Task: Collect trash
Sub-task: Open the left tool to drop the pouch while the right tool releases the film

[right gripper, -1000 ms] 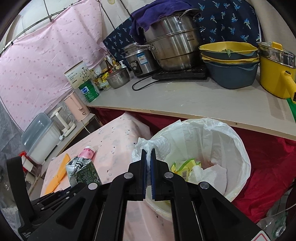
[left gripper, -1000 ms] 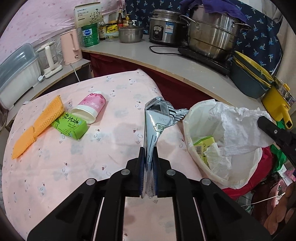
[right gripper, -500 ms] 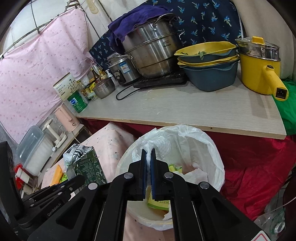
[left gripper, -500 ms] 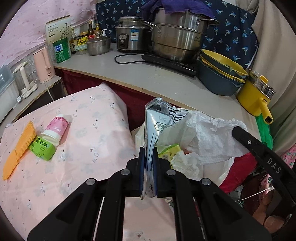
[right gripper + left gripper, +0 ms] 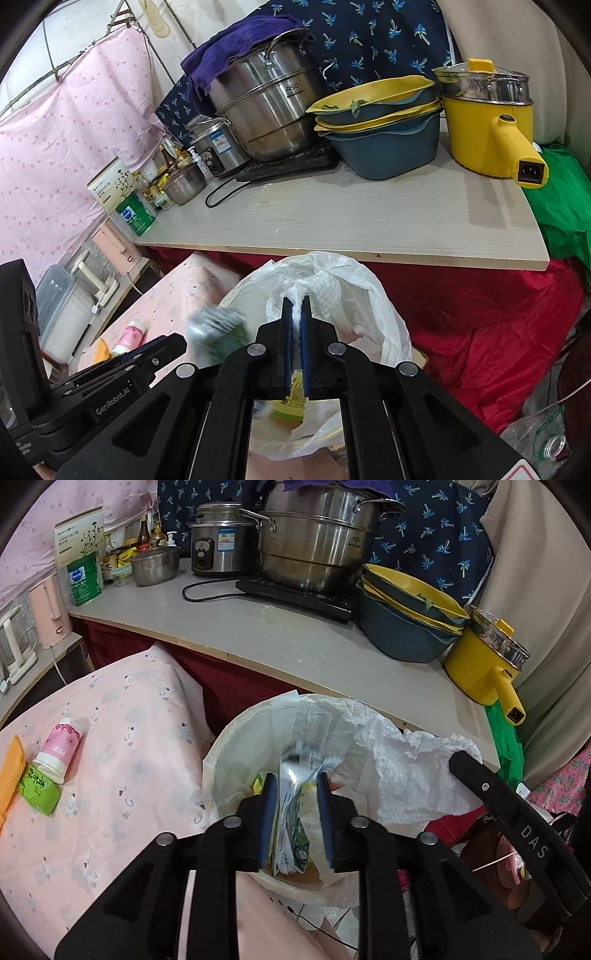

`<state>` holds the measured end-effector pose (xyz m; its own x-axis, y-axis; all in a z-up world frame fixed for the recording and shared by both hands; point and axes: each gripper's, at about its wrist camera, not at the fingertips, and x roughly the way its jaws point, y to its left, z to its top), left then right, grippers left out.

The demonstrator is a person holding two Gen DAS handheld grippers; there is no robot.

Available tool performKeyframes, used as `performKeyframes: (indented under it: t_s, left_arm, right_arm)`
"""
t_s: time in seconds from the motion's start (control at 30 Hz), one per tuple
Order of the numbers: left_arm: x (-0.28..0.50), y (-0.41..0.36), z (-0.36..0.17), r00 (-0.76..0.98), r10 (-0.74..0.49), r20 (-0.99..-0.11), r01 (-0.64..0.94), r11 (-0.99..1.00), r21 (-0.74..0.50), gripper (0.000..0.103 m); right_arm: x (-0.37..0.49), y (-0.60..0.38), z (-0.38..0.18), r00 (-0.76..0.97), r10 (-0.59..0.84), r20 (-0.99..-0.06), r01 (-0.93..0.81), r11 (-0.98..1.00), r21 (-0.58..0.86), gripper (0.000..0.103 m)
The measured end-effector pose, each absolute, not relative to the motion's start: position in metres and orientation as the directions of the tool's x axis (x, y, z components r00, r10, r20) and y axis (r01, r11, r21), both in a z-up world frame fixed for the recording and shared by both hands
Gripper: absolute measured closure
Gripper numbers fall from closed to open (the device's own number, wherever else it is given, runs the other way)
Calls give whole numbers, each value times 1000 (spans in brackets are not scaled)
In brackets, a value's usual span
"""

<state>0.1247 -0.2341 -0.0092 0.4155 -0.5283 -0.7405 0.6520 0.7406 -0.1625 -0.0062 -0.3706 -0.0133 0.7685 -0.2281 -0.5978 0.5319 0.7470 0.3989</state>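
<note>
My left gripper [image 5: 295, 775] hangs over the lined white bin [image 5: 221, 753], and its jaws are opening. A silver and green drink carton [image 5: 291, 812] sits between the pads, blurred and slipping down into the bin. It also shows as a smear [image 5: 218, 328] in the right wrist view. My right gripper [image 5: 295, 301] is shut on a crumpled white paper towel [image 5: 321, 286] above the bin's far side. On the pink table lie a pink cup [image 5: 59, 749], a green box [image 5: 38, 790] and an orange strip [image 5: 11, 771].
Behind the bin runs a grey counter [image 5: 295, 646] with a steel steamer pot [image 5: 314, 546], stacked blue and yellow basins [image 5: 402, 627] and a yellow electric pot [image 5: 487, 664]. A pink kettle [image 5: 48, 613] stands left. Red cloth [image 5: 480, 314] hangs under the counter.
The left gripper carried the carton right from over the table to over the bin, then its jaws parted and the carton started to drop. The right gripper moved over the bin with the paper towel.
</note>
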Motion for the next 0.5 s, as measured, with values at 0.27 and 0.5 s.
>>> performKeyframes:
  t_s: [0.27, 0.5]
  left_arm:
    - [128, -231, -7, 454, -507, -733, 630, 764, -139, 60]
    - [131, -219, -11, 485, -476, -734, 600, 792, -117, 47]
  right_arm:
    - [-4, -370, -18, 767, -217, -603, 526, 751, 399, 99]
    - [6, -363, -20, 768, -198, -609, 511, 763, 396, 90]
